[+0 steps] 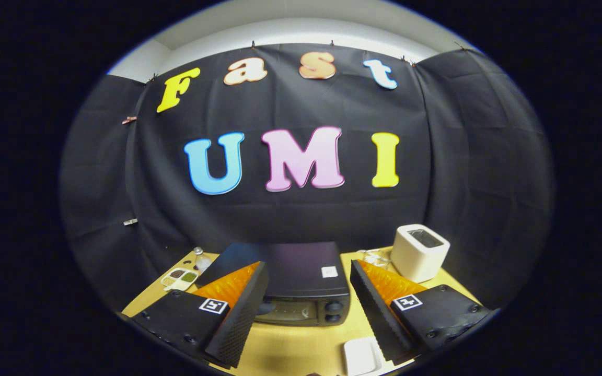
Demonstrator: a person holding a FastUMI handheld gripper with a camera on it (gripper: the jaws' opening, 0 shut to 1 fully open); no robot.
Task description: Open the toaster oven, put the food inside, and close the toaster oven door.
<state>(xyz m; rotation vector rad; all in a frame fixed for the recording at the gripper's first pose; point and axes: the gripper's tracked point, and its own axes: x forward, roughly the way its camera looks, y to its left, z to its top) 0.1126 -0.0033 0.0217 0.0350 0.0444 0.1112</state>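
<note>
On wood table (301,344): toaster oven (301,282), gripper (309,313) fingers apart

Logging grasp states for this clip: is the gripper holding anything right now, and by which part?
Nothing is held. The gripper is open with bare space between its fingers; the toaster oven sits beyond them, untouched.

Black cloth wall (301,219) behind a pale wooden table (301,342), white ceiling strip (301,28) above.
</note>
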